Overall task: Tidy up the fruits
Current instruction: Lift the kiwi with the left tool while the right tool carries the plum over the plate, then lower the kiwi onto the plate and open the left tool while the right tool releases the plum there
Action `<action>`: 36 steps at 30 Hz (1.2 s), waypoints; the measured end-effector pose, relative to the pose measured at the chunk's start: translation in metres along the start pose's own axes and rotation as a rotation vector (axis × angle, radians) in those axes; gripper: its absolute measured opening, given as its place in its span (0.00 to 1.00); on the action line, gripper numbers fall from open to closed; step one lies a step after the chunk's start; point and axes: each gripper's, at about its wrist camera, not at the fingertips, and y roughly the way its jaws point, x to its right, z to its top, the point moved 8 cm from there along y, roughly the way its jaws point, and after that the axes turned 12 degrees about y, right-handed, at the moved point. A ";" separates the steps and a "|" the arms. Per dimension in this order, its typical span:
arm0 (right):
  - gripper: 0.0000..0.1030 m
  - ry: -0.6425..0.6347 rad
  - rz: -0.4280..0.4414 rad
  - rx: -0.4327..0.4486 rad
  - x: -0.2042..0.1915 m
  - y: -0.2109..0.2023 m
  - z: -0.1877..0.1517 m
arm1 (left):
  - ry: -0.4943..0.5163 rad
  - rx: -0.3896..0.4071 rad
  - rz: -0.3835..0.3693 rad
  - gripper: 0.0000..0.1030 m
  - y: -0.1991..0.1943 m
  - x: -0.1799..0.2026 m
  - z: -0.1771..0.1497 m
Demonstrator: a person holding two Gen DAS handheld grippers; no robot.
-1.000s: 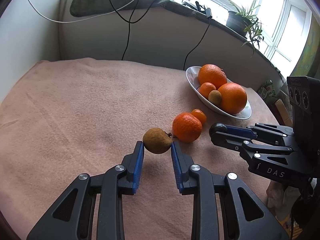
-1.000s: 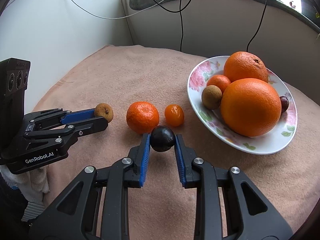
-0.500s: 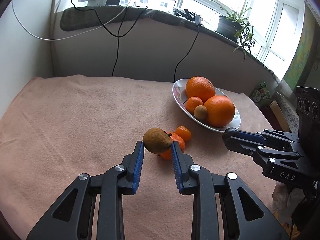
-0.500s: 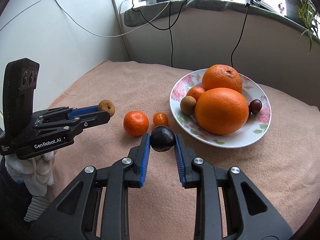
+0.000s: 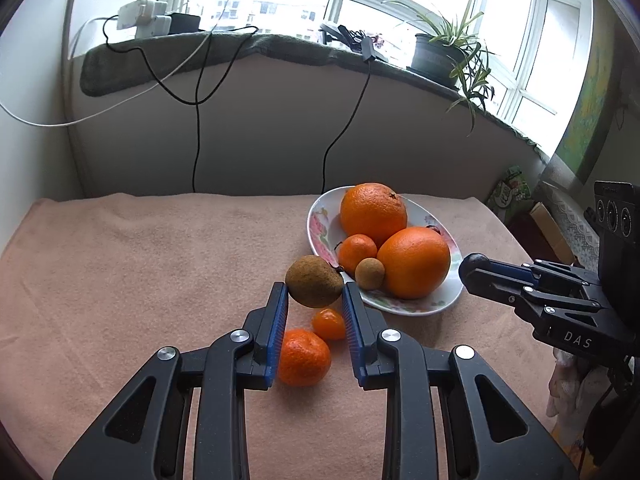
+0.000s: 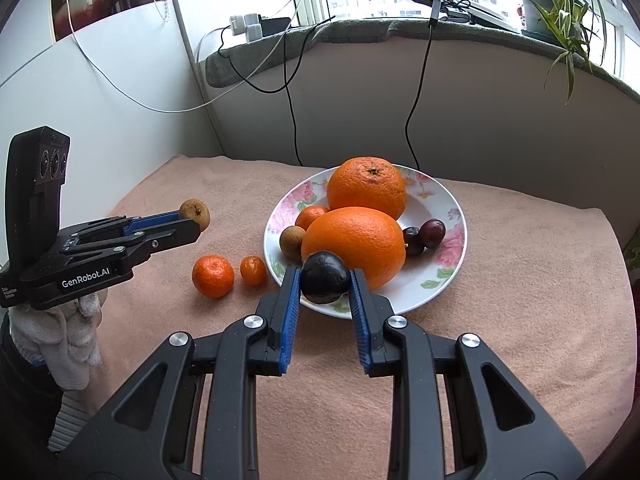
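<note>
Pink cloth (image 5: 120,280) covers the desk under both grippers. Nearest in the left wrist view, the left gripper (image 5: 315,300) has its jaws clamped on a brown fruit (image 5: 315,286), lifted clear of the cloth; below it lie a mandarin (image 5: 303,357) and, just beyond, a kumquat (image 5: 329,323), close together but apart. The right gripper (image 6: 325,286) has its jaws pinched on a dark plum (image 6: 324,277), held above the near rim of the flowered plate (image 6: 444,196). On the plate sit two big oranges (image 6: 352,242), one behind the other and touching, with a small mandarin and a brown fruit at their left and two dark red fruits (image 6: 424,234) at their right. Farther back, cables (image 6: 292,112) hang down the wall from the sill, where a potted plant (image 6: 560,4) stands by the window.
</note>
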 end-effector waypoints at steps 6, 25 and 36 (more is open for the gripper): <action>0.25 0.016 -0.029 0.022 0.020 -0.001 0.017 | 0.012 -0.007 -0.010 0.25 0.012 0.004 0.008; 0.25 0.063 -0.085 0.019 0.063 0.033 0.053 | 0.030 -0.028 -0.020 0.25 0.045 0.006 0.028; 0.25 0.092 -0.084 -0.004 0.073 0.049 0.060 | 0.042 -0.033 -0.033 0.25 0.053 0.012 0.033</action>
